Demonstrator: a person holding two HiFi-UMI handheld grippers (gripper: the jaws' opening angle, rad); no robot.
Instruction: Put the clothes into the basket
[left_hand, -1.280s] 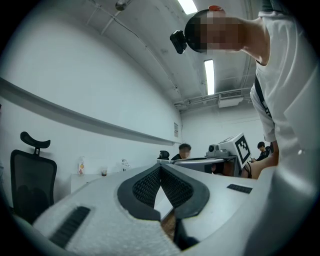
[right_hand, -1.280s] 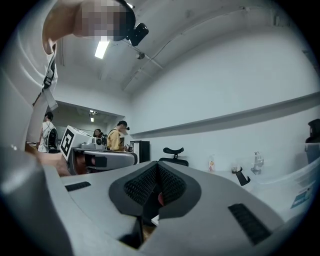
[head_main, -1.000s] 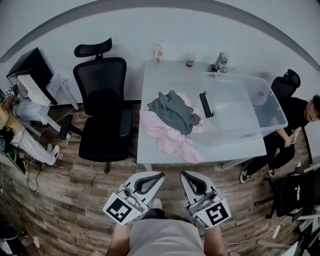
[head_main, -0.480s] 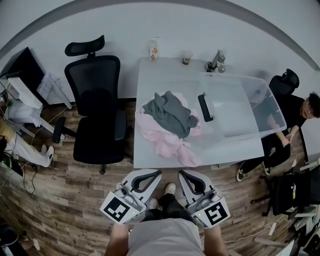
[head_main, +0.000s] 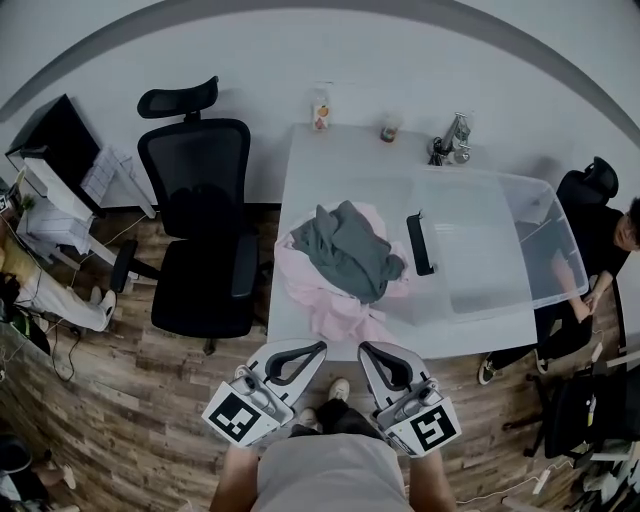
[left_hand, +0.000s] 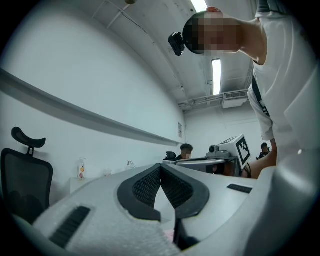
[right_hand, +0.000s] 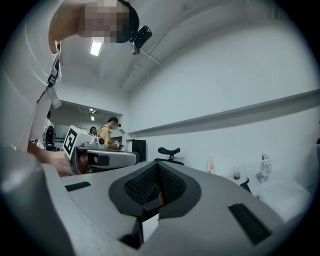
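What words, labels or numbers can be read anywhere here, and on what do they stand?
None can be read.
Too small: print on the orange-labelled clear plastic bottle on the white table.
Blurred: the small wall plaque.
Patterns, no letters: square black-and-white markers on the left gripper and right gripper.

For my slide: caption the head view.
Left claw and right claw, shut, empty, near piled clothes beside a clear basket.
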